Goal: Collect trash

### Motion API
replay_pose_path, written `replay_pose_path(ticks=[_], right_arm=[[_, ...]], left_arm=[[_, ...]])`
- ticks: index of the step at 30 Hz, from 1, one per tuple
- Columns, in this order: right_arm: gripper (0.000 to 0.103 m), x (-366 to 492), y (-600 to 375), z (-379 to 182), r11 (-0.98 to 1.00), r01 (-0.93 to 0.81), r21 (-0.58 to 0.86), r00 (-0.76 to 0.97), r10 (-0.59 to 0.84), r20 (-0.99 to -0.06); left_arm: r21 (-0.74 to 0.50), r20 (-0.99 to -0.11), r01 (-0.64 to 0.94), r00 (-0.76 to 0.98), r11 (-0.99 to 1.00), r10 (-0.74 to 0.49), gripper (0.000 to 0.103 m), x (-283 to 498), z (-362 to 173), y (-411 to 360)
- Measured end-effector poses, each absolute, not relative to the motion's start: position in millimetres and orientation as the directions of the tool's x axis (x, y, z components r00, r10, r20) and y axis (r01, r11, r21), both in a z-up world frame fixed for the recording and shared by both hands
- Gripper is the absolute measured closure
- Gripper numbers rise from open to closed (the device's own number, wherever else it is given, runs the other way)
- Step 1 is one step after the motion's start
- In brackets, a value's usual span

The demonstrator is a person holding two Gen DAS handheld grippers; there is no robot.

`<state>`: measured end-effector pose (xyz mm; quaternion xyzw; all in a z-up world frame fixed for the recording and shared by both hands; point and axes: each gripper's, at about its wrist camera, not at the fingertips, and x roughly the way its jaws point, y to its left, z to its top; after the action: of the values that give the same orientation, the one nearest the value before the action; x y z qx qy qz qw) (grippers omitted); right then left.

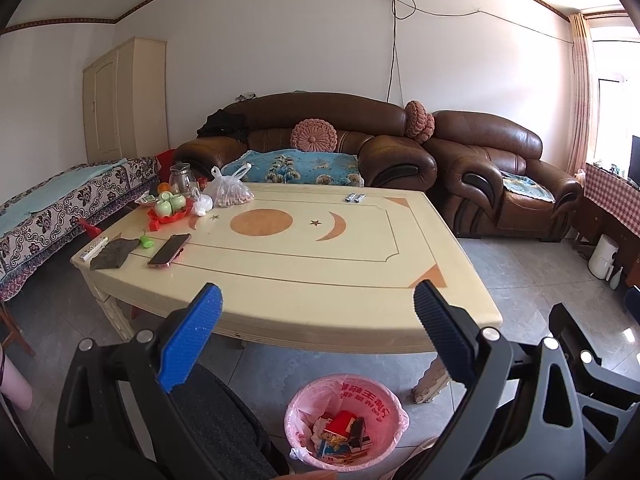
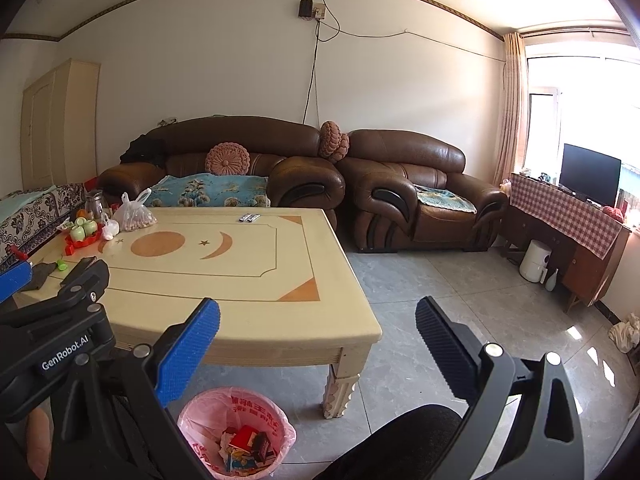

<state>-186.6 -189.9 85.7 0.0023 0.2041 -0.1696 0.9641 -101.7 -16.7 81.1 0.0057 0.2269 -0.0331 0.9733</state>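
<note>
Trash (image 1: 340,436) already piled in the pink-lined bin (image 1: 372,394) on the floor, just in front of the table (image 1: 304,276). Left gripper (image 1: 316,308) and right gripper (image 2: 318,322) both spread wide, holding nothing. Risk of grabbing the wrong thing: phone (image 1: 169,250), cloth (image 1: 110,254), bagged nuts (image 1: 230,192) and teacups (image 1: 170,204) likely not rubbish. Risk too of nudging the light bin over.

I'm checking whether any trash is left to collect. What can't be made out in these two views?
- Two small silver items, far table edge, both views: too small to identify.
- Bottom of the pink-lined trash bin, both views: covered by packaging.
- Table's left end, right wrist view: hidden by the left gripper.
- Floor beneath the table: hidden by the tabletop.
</note>
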Motion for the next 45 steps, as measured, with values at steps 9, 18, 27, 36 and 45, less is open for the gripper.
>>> replay_pose_path(ticks=[9, 18, 27, 36, 45], right_arm=[[0.007, -185.7, -187.9, 87.0, 0.942, 0.327, -0.076, 0.86, -0.33, -0.389], [0.007, -184.8, -189.0, 86.2, 0.943, 0.326, -0.073, 0.86, -0.328, -0.391], [0.007, -184.6, -187.8, 86.4, 0.942, 0.327, -0.076, 0.861, -0.329, -0.388], [0.007, -185.0, -187.0, 86.1, 0.942, 0.327, -0.076, 0.861, -0.33, -0.387], [0.007, -184.1, -185.8, 87.5, 0.942, 0.328, -0.075, 0.861, -0.331, -0.387]], left_arm=[[-0.013, -0.445, 0.073, 0.893, 0.997, -0.071, 0.009, -99.1, 82.2, -13.8], [-0.013, -0.448, 0.075, 0.891, 0.997, -0.073, 0.009, -98.1, 81.9, -13.6], [-0.015, -0.446, 0.076, 0.892, 0.997, -0.075, 0.009, -98.0, 81.9, -12.0], [-0.015, -0.447, 0.081, 0.891, 0.997, -0.08, 0.009, -98.2, 82.8, -11.5], [-0.01, -0.44, 0.082, 0.894, 0.997, -0.078, 0.009, -98.5, 83.8, -12.6]])
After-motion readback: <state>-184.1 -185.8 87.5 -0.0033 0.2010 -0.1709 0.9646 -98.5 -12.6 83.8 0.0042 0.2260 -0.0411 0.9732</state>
